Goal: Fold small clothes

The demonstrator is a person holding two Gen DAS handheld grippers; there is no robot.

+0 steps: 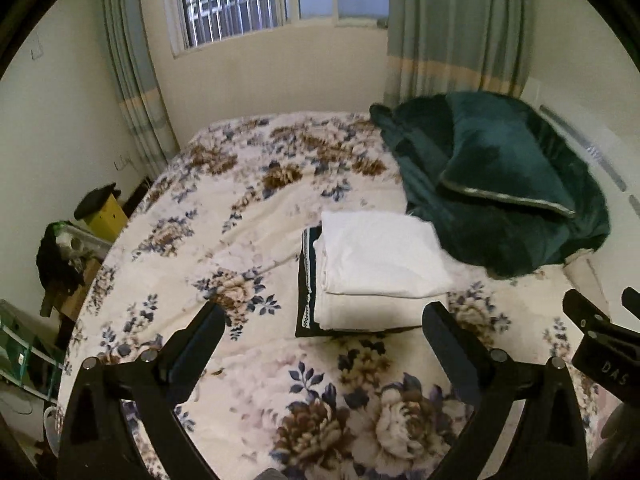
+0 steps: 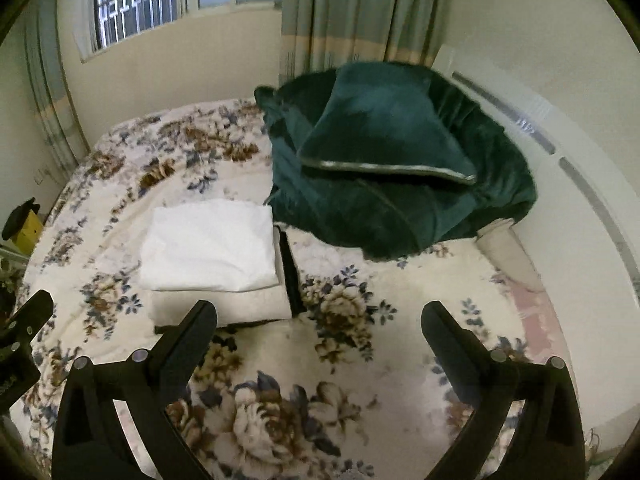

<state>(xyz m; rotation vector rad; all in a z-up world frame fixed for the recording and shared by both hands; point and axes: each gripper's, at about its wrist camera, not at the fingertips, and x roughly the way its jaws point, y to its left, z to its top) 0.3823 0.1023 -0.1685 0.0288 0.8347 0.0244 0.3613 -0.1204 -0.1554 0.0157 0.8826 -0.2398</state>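
A stack of folded clothes lies on the floral bedspread (image 1: 256, 208): a folded white garment (image 1: 380, 258) on top, a second folded white piece (image 1: 360, 312) under it, and a dark folded garment with white trim (image 1: 307, 280) at the bottom. The stack shows in the right wrist view too (image 2: 208, 244), with the dark garment (image 2: 290, 276) sticking out at its right. My left gripper (image 1: 326, 320) is open and empty, just in front of the stack. My right gripper (image 2: 320, 318) is open and empty, in front and to the right of the stack. The right gripper's tip shows in the left view (image 1: 600, 332).
A dark green plush blanket with a green pillow (image 1: 504, 176) is heaped at the bed's far right (image 2: 384, 160). Curtains and a barred window (image 1: 236, 0) stand behind. A yellow box (image 1: 106, 216) and clutter sit off the bed's left edge. A white headboard (image 2: 560, 184) runs along the right.
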